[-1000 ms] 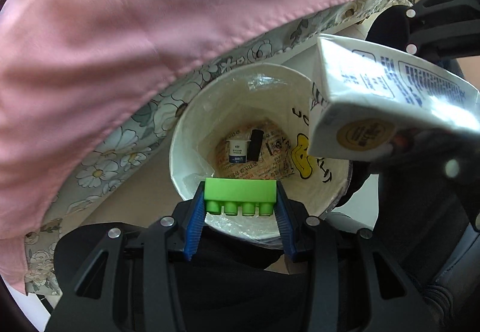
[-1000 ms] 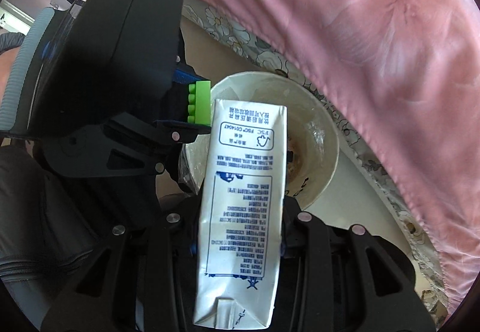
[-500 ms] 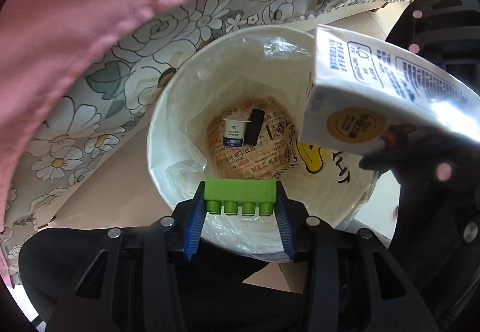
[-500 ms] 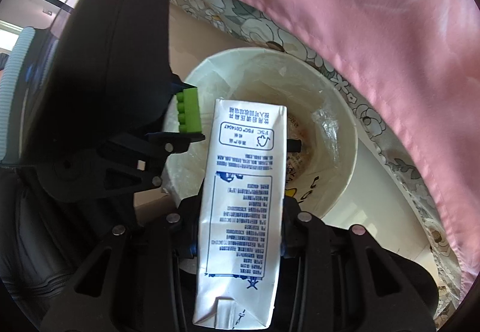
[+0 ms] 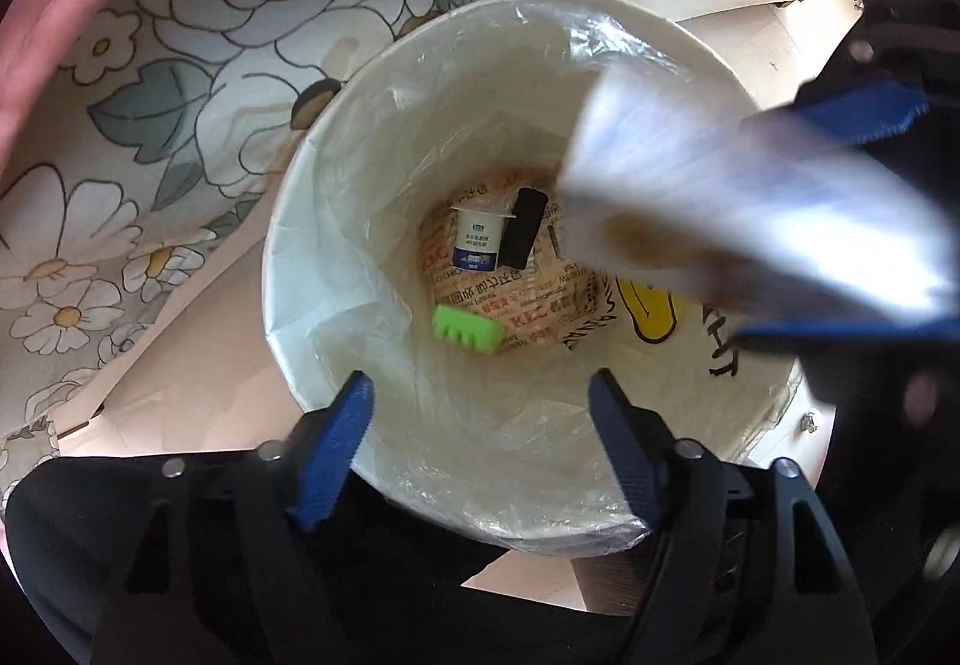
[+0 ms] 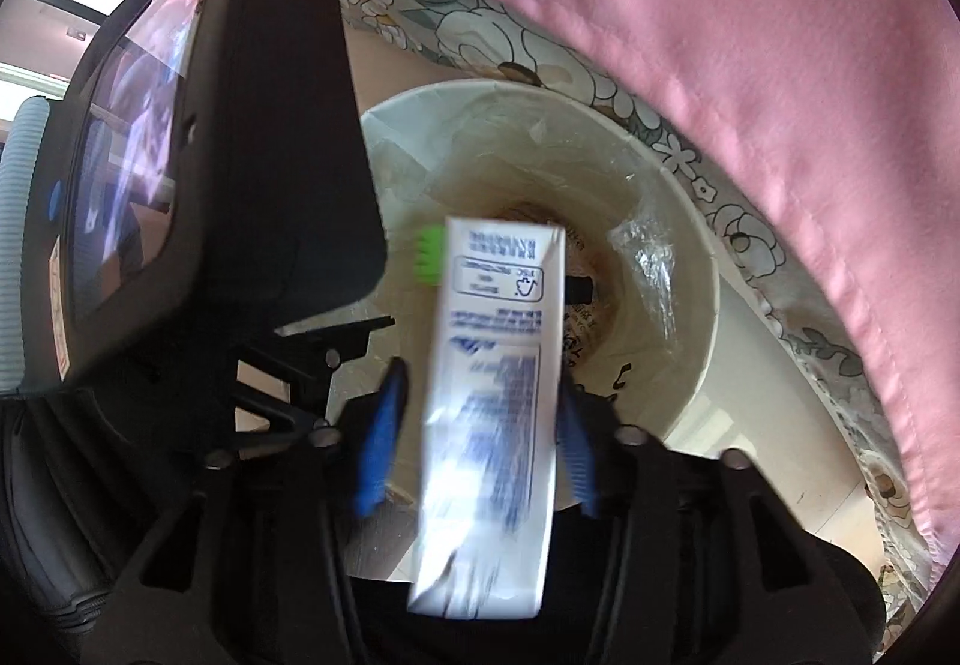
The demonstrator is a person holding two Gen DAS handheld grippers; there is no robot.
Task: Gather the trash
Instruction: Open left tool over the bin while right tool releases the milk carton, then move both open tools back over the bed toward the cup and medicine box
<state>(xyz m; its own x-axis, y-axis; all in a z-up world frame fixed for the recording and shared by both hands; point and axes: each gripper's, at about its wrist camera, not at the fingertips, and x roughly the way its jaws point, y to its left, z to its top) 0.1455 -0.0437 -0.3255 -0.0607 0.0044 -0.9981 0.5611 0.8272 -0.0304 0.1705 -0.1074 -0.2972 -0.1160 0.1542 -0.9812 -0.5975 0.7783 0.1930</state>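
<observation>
Two handheld grippers point down into a white paper bucket (image 5: 312, 221) lined with clear plastic, standing beside a floral sheet (image 5: 198, 35) and a pink cover (image 6: 720, 35). The left gripper (image 5: 480, 413) has its blue jaws opening wide with nothing between them; the green toy block (image 5: 467, 327) it hangs over is well below the fingertips, inside the bucket, by the printed food wrapper (image 5: 522, 299) at the bottom. Beside that wrapper lie a small yogurt cup (image 5: 477, 239) and a black stick-shaped item (image 5: 523, 233), touching each other. The right gripper (image 6: 474, 425) is also opening, and a white milk carton (image 6: 498, 365) with blue print sits between its fingers, its far end over the bucket's mouth. The carton is streaked with motion blur, and a gap shows at the left pad, so it appears to be loose rather than gripped, though contact on the right pad cannot be ruled out. In the left wrist view the same carton crosses the bucket's right side as a pale smear. The left gripper's black body (image 6: 240, 155) fills the left of the right wrist view.
</observation>
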